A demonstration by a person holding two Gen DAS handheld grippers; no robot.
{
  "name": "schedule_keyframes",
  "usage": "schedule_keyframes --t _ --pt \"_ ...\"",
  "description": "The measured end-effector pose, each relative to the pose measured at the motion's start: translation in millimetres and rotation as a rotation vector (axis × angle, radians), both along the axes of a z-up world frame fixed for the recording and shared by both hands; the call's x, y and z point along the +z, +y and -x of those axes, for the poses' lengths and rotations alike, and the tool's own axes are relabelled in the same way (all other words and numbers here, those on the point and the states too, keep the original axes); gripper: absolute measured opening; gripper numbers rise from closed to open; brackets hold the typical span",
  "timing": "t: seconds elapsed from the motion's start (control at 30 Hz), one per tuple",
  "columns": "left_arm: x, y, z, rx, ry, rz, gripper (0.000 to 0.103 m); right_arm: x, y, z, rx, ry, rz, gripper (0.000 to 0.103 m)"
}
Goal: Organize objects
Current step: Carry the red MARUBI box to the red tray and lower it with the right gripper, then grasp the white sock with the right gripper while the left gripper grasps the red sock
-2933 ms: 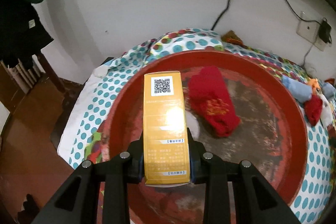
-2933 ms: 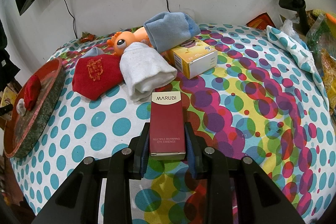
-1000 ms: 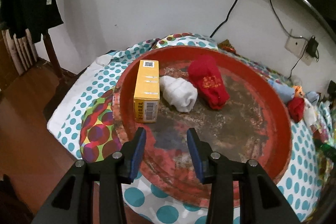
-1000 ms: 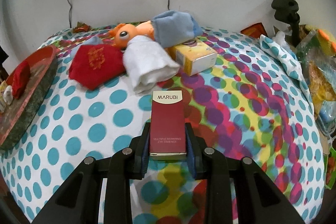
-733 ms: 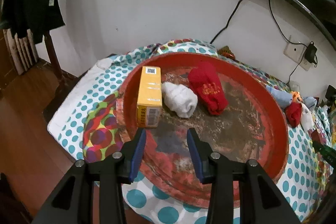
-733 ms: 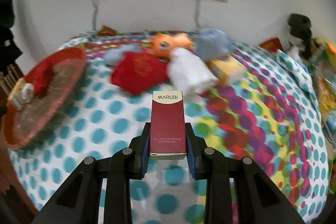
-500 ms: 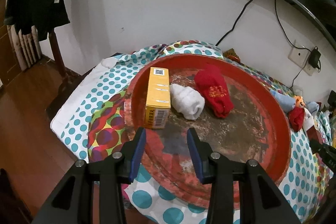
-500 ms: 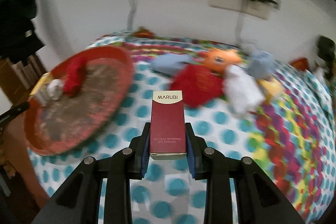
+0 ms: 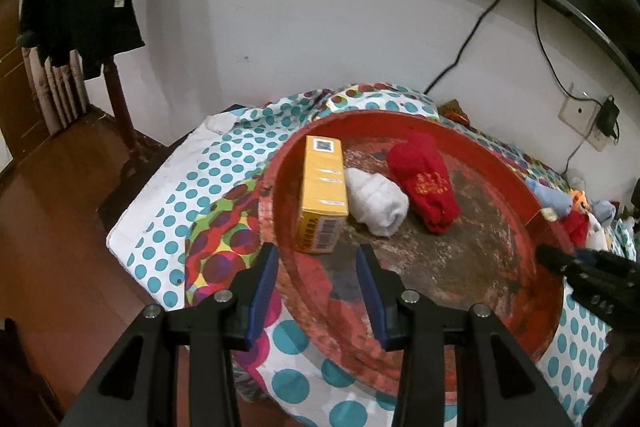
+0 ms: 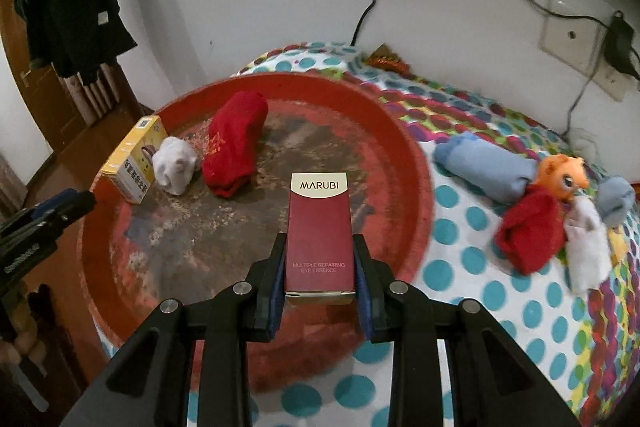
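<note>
The right gripper is clenching the maroon box above the red tray, while the left gripper, jaws released, is hovering near the yellow box.

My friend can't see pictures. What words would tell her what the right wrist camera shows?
The right gripper holds a dark red Marubi box above a big round red tray. In the tray lie a yellow box, a white sock roll and a red sock roll.
</note>
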State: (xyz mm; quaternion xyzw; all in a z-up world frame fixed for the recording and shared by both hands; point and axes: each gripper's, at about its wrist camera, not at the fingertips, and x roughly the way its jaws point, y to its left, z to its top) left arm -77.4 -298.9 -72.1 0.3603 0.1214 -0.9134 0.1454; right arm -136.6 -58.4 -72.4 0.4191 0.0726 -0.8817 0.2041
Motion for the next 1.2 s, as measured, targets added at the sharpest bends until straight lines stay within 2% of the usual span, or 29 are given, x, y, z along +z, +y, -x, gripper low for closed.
schedule_keyframes --t 0.63,0.67,0.73,0.77,1.0,1.03,1.07,1.2 --pt "-5.7 -1.5 3.3 -0.008 -0.022 -0.016 0.041 -27.3 -33.0 35.3 0.003 -0.059 -0.063 0.029" --pt "-6.0 -1.7 3.3 -0.006 -0.023 -0.018 0.041 -27.7 -32.8 35.6 0.006 -0.061 -0.064 0.031" --pt "-6.9 -1.7 3.8 -0.006 -0.027 -0.022 0.041 -26.9 -32.2 35.2 -0.005 -0.051 -0.070 0.048" --pt "-7.0 -1.3 3.9 -0.008 -0.027 -0.021 0.041 -25.5 -30.7 34.9 -0.010 -0.045 -0.063 0.052" --pt "-5.8 1.2 3.8 -0.020 -0.019 -0.012 0.041 0.4 -8.5 21.0 -0.010 0.003 -0.014 0.053" --pt "-6.2 1.9 3.9 -0.020 -0.019 -0.010 0.041 11.2 8.0 14.1 -0.024 0.027 0.000 0.053" --pt "-6.4 2.7 3.9 -0.020 -0.019 -0.007 0.041 11.2 8.0 14.1 -0.024 0.027 0.000 0.053" --pt "-6.3 9.0 4.5 -0.042 -0.020 0.011 0.041 26.6 53.2 10.1 -0.095 0.059 -0.010 0.055"
